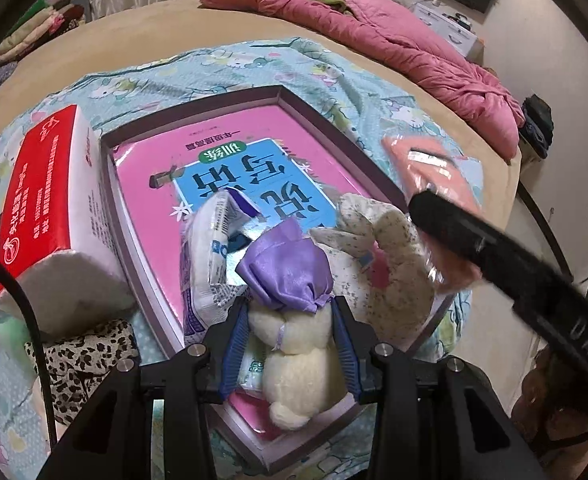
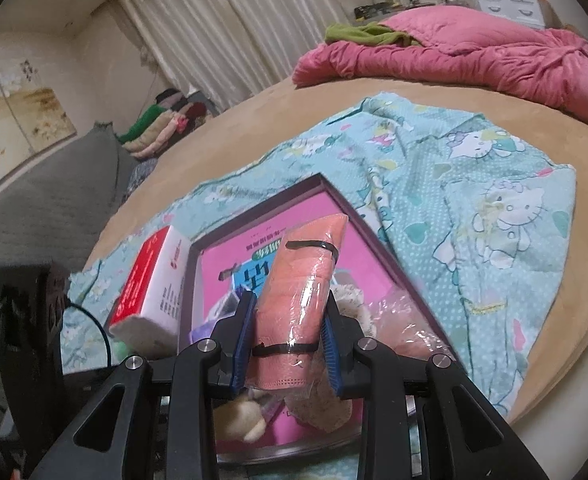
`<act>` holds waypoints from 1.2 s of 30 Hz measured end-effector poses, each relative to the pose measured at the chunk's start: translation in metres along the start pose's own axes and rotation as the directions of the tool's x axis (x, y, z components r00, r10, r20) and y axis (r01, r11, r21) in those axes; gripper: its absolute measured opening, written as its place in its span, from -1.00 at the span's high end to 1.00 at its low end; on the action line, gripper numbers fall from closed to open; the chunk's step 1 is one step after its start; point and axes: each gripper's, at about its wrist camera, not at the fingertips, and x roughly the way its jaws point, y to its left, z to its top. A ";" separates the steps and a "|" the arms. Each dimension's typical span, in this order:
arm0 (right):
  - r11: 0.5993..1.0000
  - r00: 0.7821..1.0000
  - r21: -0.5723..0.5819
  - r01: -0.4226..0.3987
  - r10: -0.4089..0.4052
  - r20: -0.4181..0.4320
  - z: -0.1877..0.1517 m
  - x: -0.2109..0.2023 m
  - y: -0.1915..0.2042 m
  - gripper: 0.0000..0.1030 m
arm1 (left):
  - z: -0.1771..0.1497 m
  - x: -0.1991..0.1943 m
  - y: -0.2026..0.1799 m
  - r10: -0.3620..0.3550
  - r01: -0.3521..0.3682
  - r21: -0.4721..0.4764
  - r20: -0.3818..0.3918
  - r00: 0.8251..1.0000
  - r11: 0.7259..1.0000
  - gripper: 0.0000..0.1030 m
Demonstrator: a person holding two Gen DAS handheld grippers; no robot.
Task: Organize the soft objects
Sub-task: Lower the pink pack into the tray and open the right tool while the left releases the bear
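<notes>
My left gripper (image 1: 290, 316) is shut on a cream plush toy (image 1: 294, 356) with a purple satin hood (image 1: 286, 272), over the near end of a purple-rimmed box (image 1: 198, 98) lined with a pink book. A white tissue pack (image 1: 206, 268) and a speckled plush rabbit (image 1: 389, 276) lie in the box beside it. My right gripper (image 2: 288, 328) is shut on an orange bundle of masks in plastic wrap (image 2: 301, 292), held above the same box (image 2: 262, 204). That bundle (image 1: 433, 168) and a right finger (image 1: 473, 240) show in the left wrist view.
A red and white tissue box (image 1: 50, 188) stands left of the box, with a leopard-print cloth (image 1: 86, 360) below it. Everything rests on a turquoise cartoon sheet (image 2: 473, 184) over a tan bed. A pink quilt (image 2: 473, 56) lies at the far end.
</notes>
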 end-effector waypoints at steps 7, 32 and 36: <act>0.999 0.998 -0.020 -0.025 0.024 -0.062 -0.006 0.015 0.002 0.39 | 0.001 -0.001 0.008 0.001 -0.001 -0.019 0.002 1.000 1.000 0.19; 0.999 0.991 0.028 -0.038 0.042 -0.130 -0.013 0.041 -0.009 0.22 | -0.001 0.000 0.005 0.005 -0.005 0.009 0.015 1.000 1.000 0.18; 0.997 0.993 0.059 -0.054 0.060 -0.104 -0.011 0.036 -0.014 0.19 | -0.001 0.000 0.004 0.005 -0.006 0.017 0.018 1.000 1.000 0.18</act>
